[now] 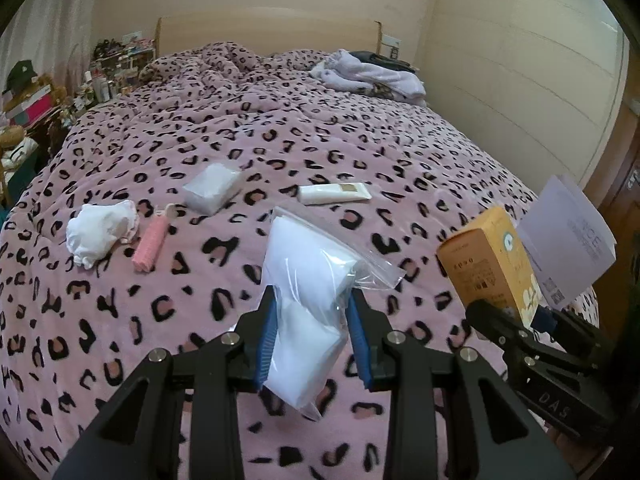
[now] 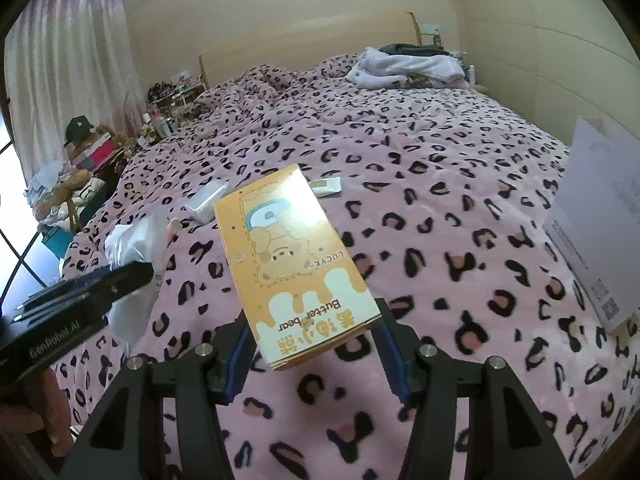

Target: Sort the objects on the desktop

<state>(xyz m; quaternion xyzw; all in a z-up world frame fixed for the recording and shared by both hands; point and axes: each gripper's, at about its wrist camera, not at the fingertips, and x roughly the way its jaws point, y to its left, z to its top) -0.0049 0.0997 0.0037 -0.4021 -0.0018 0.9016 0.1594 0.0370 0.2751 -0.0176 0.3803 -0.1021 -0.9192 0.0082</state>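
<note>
On the pink leopard-print fleece blanket (image 1: 280,128) that covers the bed, going from left to right in the left wrist view, a crumpled white frilled cloth (image 1: 102,234) lies at about nine o'clock. Just beside it on the right lies a pink ribbed roller-shaped object (image 1: 150,246). Above and right of that, toward eleven o'clock, sits a small clear-wrapped pack of white pads (image 1: 214,188), and at about twelve o'clock a flat white tube with a tan label (image 1: 334,193) lies on its side.

The left gripper (image 1: 311,320) is at six o'clock, its blue-padded fingers (image 1: 267,340) pinching a clear zip-top plastic bag with white folded contents (image 1: 310,276); the bag is lifted above the blanket, its open flap jutting toward three o'clock.

At four o'clock the right gripper (image 2: 316,334) holds an orange cardboard box printed with a cartoon bear and the words "Butter bear" (image 2: 288,252), its fingers pressed against the near end of the box on both sides. The box is tilted, far end raised, and clear of the bedding. In the right wrist view the left gripper's black body enters at nine o'clock with the bag beside it.

At three o'clock a white paper carton with printed text and a QR code (image 2: 600,216) stands at the bed's edge. At one o'clock, far off by the headboard, a heap of white and dark folded clothes (image 2: 404,66) rests on the blanket.
</note>
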